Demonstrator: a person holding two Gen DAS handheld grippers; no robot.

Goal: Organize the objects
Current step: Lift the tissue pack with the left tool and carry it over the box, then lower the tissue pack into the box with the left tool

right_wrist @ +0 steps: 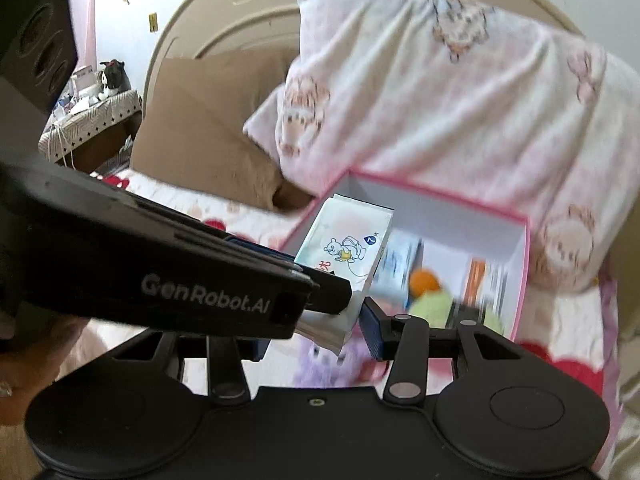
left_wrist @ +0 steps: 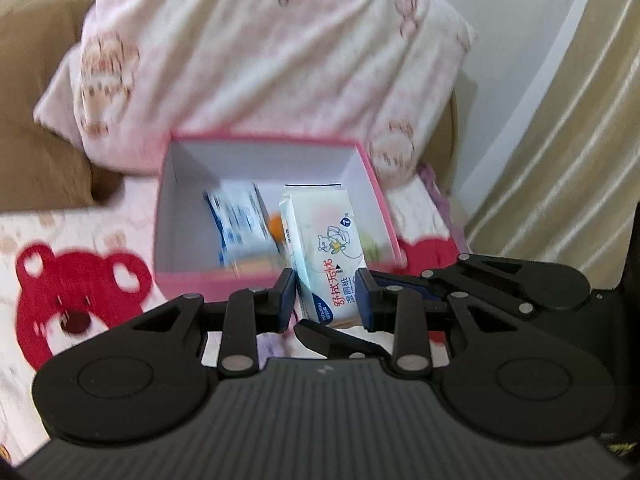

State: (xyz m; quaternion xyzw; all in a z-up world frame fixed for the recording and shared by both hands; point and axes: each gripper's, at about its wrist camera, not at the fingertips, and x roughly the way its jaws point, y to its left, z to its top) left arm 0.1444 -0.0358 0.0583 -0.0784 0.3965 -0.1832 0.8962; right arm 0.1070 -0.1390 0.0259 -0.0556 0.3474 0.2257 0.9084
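A white pack of wet wipes (left_wrist: 326, 248) with a cartoon bear print hangs above the near wall of an open pink box (left_wrist: 260, 138). My left gripper (left_wrist: 326, 298) is shut on the pack's lower end, one blue pad on each side. In the right wrist view the same pack (right_wrist: 344, 248) sits between the fingers of my right gripper (right_wrist: 316, 334), which is shut on its bottom edge. The left gripper's fingertip (right_wrist: 332, 292) crosses from the left and hides the right gripper's left finger. The box (right_wrist: 440, 196) holds a blue-white packet (left_wrist: 240, 220), an orange ball (right_wrist: 424, 280) and a green item (right_wrist: 432, 304), all blurred.
A pink bear-print pillow (left_wrist: 260, 52) leans behind the box, with a brown cushion (left_wrist: 36, 140) at its left. The bedsheet with a red bear (left_wrist: 76, 296) lies below. A striped curtain (left_wrist: 560, 160) hangs at the right. A bedside table with a plush dog (right_wrist: 108, 80) stands far left.
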